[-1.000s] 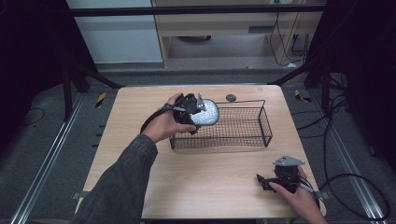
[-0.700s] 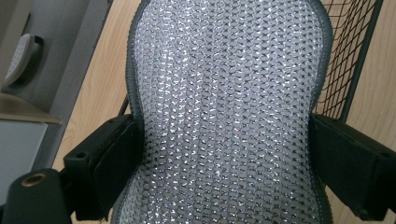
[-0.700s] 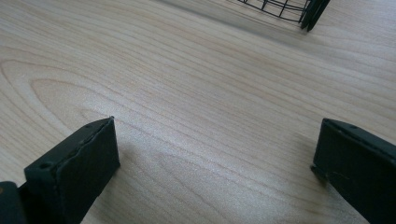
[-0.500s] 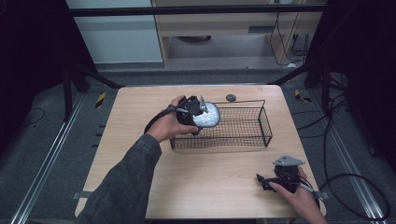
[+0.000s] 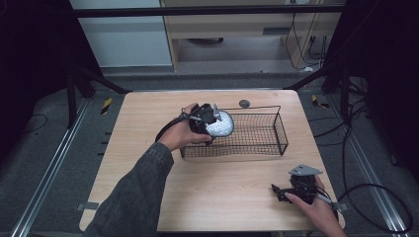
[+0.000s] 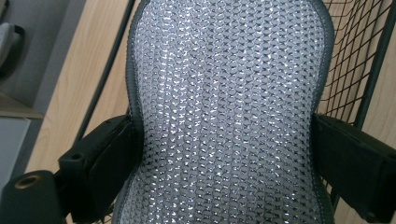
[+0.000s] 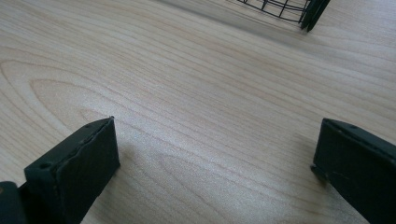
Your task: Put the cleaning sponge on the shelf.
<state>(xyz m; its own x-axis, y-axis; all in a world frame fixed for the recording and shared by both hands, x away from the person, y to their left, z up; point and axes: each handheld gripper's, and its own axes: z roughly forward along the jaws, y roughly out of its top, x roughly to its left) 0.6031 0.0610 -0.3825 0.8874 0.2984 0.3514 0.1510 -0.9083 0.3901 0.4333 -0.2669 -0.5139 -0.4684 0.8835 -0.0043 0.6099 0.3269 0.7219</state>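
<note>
A round silver-grey pad with a sparkly woven face and a dark rim (image 5: 220, 124) (image 6: 229, 107) hangs over the left end of the black wire basket (image 5: 267, 143). My left gripper (image 5: 210, 117) is shut on it, its black jaws pinching the pad from both sides in the left gripper view. My right gripper (image 5: 277, 192) rests low over the wooden table (image 5: 217, 192) near the front right corner. Its jaws stand wide apart over bare wood (image 7: 215, 135) with nothing between them.
A small dark round disc (image 5: 244, 103) lies on the table just behind the basket. A corner of the basket (image 7: 299, 11) shows at the top of the right gripper view. Cables trail off the table's right side.
My left gripper has carried the pad a little rightward and down, from the basket's left rim to over its inside. The right gripper has stayed put.
</note>
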